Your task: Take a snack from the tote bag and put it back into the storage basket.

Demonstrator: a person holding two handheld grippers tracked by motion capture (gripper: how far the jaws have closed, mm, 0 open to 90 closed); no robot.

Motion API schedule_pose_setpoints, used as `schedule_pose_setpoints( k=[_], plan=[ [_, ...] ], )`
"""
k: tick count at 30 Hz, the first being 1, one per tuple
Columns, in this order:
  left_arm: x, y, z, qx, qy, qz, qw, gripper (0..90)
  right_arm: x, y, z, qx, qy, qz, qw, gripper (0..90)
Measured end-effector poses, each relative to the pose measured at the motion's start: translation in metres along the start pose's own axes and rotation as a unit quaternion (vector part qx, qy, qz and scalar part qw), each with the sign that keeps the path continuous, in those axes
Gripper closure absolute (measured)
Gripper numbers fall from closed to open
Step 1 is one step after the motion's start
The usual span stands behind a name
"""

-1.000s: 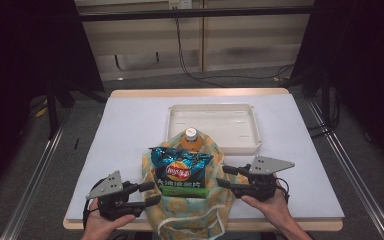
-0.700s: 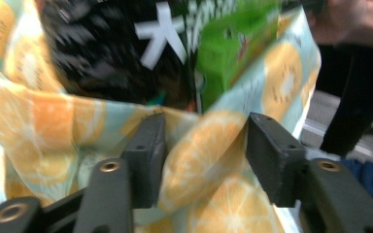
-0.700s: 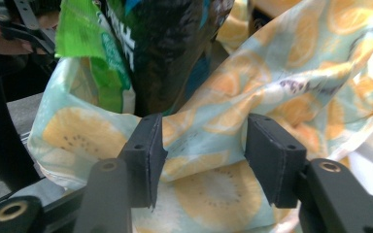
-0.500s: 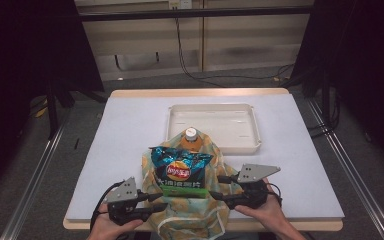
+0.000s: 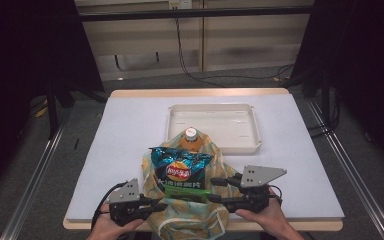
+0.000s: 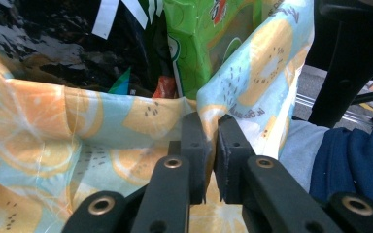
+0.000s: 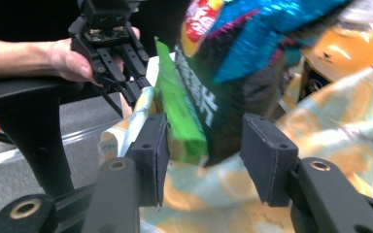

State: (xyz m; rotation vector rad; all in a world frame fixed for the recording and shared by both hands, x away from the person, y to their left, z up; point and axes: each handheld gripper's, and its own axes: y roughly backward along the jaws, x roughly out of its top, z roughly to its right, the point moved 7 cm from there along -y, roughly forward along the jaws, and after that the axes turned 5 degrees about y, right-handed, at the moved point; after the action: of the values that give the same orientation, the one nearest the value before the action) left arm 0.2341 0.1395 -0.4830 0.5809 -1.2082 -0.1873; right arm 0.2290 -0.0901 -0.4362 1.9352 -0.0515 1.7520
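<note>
A fabric bag (image 5: 190,222) printed with orange slices stands at the table's front edge. It holds a blue-black chip bag (image 5: 180,167), a green packet (image 5: 185,192) and an orange bottle (image 5: 191,140) with a white cap. My left gripper (image 5: 161,203) reaches in from the left. Its jaws have just been closing, and they now pinch the bag's rim (image 6: 141,111) in my left gripper (image 6: 211,131). My right gripper (image 5: 215,190) points in from the right. Its jaws have just been closing a little but stand open around the green packet (image 7: 177,121) and chip bag (image 7: 213,102) in my right gripper (image 7: 206,138).
A white tray (image 5: 212,107) lies behind the bag at the table's middle back. The white tabletop (image 5: 130,125) spreads to both sides. A black chair part (image 6: 340,63) and a blue sleeve (image 6: 354,160) are close at the front edge.
Both grippers have come toward the front edge. The left one slid right to the bag's rim and shut on the fabric. The right one stays at the bag's right side.
</note>
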Motion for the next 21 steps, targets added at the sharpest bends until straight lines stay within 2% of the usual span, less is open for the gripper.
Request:
schedule_pose_setpoints(
  k=[3, 7, 10, 12, 14, 18, 21],
  plan=[
    [-0.001, -0.001, 0.0, -0.003, 0.006, 0.0, 1.0, 82.0, 0.005, -0.005, -0.002, 0.014, -0.001, 0.001, 0.9999, 58.8],
    [-0.001, -0.002, -0.001, -0.003, 0.012, 0.0, 0.9999, 78.9, 0.003, -0.016, -0.001, 0.022, -0.014, -0.008, 0.9996, 63.0],
    [0.001, -0.003, -0.001, -0.006, 0.016, 0.003, 0.9999, 77.4, 0.001, -0.023, -0.004, 0.039, -0.019, -0.015, 0.999, 66.5],
    [0.0, -0.003, -0.002, -0.006, 0.017, -0.001, 0.9998, 76.8, -0.001, -0.026, -0.005, 0.045, -0.023, -0.019, 0.9986, 66.7],
    [0.001, -0.004, -0.003, -0.007, 0.024, 0.005, 0.9997, 75.3, -0.003, -0.028, -0.004, 0.05, -0.029, -0.025, 0.998, 66.3],
    [0.001, -0.004, -0.005, -0.009, 0.029, 0.007, 0.9995, 71.8, -0.004, -0.031, -0.005, 0.051, -0.03, -0.033, 0.9977, 63.8],
    [0.002, -0.004, -0.005, -0.009, 0.03, 0.007, 0.9995, 69.7, -0.007, -0.035, -0.005, 0.051, -0.035, -0.039, 0.9973, 67.1]
  ],
)
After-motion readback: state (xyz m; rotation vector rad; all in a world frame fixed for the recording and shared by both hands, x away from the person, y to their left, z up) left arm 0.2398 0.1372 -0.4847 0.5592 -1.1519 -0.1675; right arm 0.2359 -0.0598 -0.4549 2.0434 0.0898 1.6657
